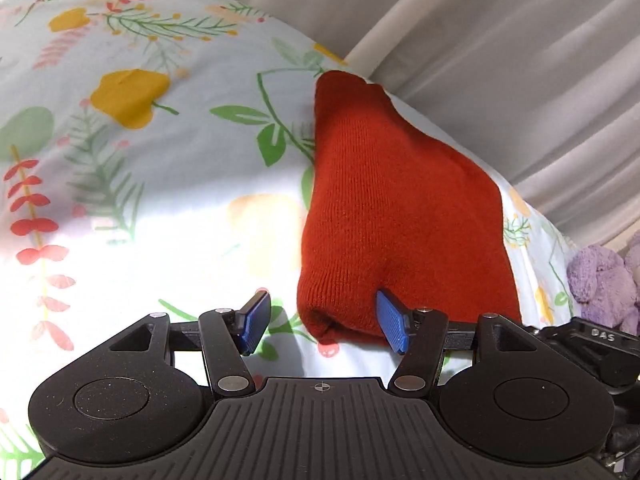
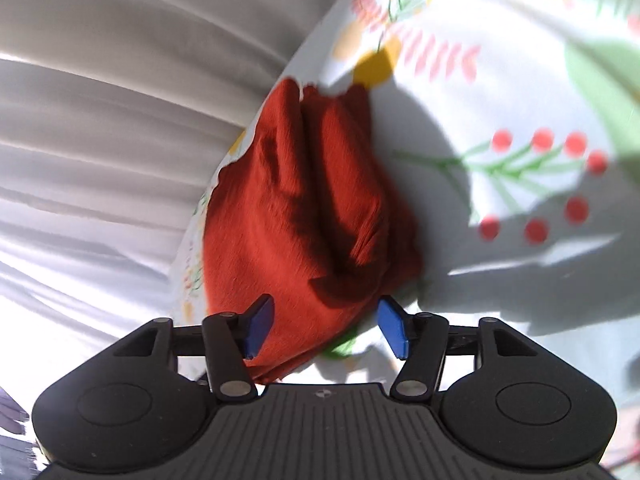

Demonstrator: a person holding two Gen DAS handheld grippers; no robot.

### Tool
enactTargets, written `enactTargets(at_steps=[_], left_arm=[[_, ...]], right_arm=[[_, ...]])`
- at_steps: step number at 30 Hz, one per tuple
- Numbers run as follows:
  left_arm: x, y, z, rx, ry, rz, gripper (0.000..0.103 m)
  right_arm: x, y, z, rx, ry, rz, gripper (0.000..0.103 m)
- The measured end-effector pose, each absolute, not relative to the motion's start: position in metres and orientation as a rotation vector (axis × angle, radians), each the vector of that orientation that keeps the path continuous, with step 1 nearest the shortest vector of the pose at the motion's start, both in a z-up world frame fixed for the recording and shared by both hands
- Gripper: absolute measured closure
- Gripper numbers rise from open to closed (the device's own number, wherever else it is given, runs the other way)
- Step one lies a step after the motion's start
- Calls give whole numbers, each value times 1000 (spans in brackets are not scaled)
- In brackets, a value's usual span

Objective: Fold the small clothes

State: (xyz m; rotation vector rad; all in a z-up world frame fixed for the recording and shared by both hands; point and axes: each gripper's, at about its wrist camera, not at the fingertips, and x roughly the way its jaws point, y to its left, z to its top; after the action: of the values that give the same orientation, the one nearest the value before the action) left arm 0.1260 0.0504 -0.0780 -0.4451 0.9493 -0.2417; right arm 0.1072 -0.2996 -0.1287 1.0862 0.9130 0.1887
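Note:
A red knitted garment (image 1: 384, 208) lies folded on a floral sheet (image 1: 160, 168), near the sheet's far right edge. My left gripper (image 1: 324, 320) is open, its blue pads (image 1: 392, 322) spread at the garment's near rounded corner, holding nothing. In the right wrist view the same red garment (image 2: 304, 200) lies wrinkled and bunched by the sheet's edge. My right gripper (image 2: 326, 326) is open, its fingers either side of the garment's near end, with the left pad (image 2: 258, 326) over the cloth. Nothing is gripped.
White pleated curtains (image 1: 500, 52) hang just beyond the sheet's edge, also shown in the right wrist view (image 2: 120, 100). A purple plush toy (image 1: 604, 280) sits at the far right. The floral sheet (image 2: 500, 140) extends to the right.

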Motion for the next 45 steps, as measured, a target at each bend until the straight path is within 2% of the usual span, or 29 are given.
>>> enactTargets(at_steps=[1,2,6,9,13,17,18,19,20,21,25,27,28,29,31,33,35,45], left_arm=[[125,49,-76,-423,938,-239,38],[125,47,-76,-399,933,-235,34],[127,45,-87,-389,942,-198,33],[118,46,-75,-380,944,-180,36],[113,51,-49,-333,826,-119,36],[132,41,-57,-304,860,-113,33],[135,37,-62,-281,867,-100,29],[134,34,-67,-248,858,-84,19],[133,33,-70,-210,843,-65,11],[131,32,-71,-175,839,-51,9],[119,39,-62,-186,889,-46,10],[112,37,-54,-180,918,-39,7],[109,33,-52,-168,927,-39,4],[106,29,-49,-150,932,-40,3],[104,19,-46,-100,957,-37,2],[106,11,-45,-45,998,-32,2],[107,8,-44,-22,1014,-15,2],[108,2,-41,-23,1034,-21,1]], right_arm=[[109,-298,-129,1065,918,161,85],[110,-297,-130,1044,919,133,89],[104,-291,-130,924,890,101,93],[100,-282,-120,828,894,84,94],[82,-267,-84,574,837,5,75],[81,-260,-71,485,796,5,75],[85,-259,-74,475,817,-9,75],[93,-256,-81,446,846,-24,75],[95,-254,-87,419,871,-38,66],[97,-253,-92,417,886,-49,61],[89,-248,-91,380,946,-46,60],[83,-241,-87,349,994,-20,59],[79,-235,-85,327,1015,1,51],[76,-229,-83,302,1028,23,35],[73,-216,-76,241,1036,49,18],[73,-201,-67,182,1033,62,15],[75,-190,-59,140,1040,55,7],[88,-179,-42,111,1063,-9,4]])
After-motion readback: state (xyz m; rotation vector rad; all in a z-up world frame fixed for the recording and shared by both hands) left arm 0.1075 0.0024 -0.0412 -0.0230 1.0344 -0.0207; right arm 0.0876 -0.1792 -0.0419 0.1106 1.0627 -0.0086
